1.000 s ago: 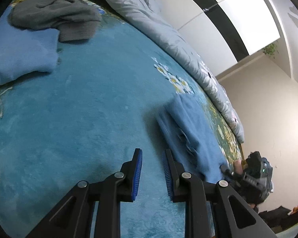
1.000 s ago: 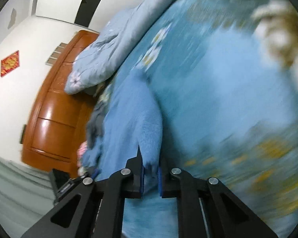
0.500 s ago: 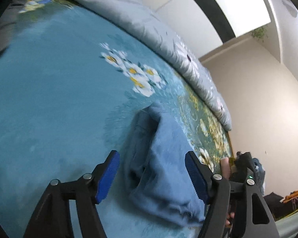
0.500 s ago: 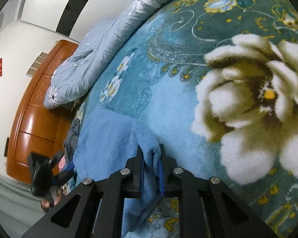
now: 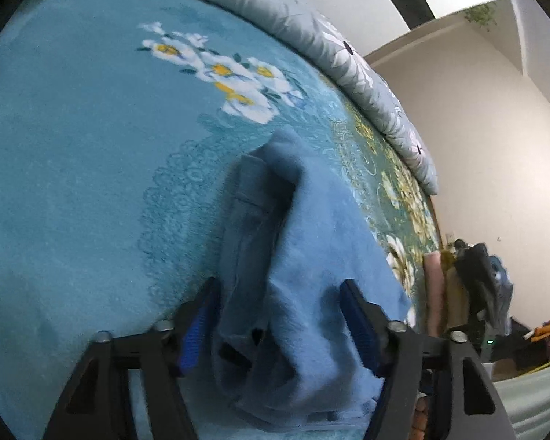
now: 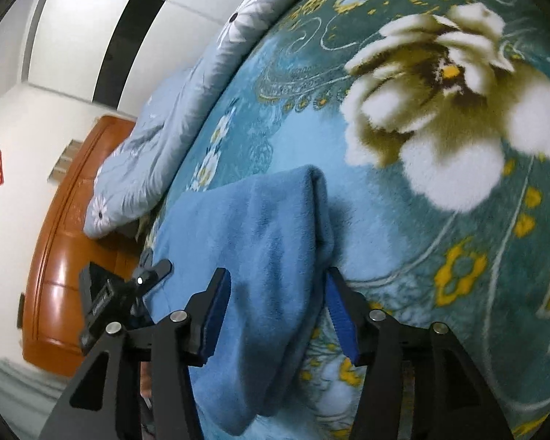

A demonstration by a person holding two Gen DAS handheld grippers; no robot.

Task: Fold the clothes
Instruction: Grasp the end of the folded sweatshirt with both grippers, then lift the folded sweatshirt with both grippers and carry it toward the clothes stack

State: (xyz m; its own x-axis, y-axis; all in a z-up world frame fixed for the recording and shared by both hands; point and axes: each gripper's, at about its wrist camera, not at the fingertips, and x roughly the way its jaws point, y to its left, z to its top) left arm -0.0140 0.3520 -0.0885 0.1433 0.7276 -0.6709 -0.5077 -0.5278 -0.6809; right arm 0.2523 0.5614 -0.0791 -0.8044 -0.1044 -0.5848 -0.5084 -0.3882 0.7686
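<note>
Floral blanket (image 5: 73, 146), unlabelled blue garment (image 5: 311, 256)

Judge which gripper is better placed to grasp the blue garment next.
Left gripper: its jaws are closing with the blue garment bunched between them. Right gripper is opening, releasing its edge.

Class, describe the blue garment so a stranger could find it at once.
Start at the teal floral blanket covering the bed. On it lies a folded blue garment, lying between both hand-held grippers. It is plain, soft blue fleece, unlike the patterned blanket and the grey flowered quilt.
</note>
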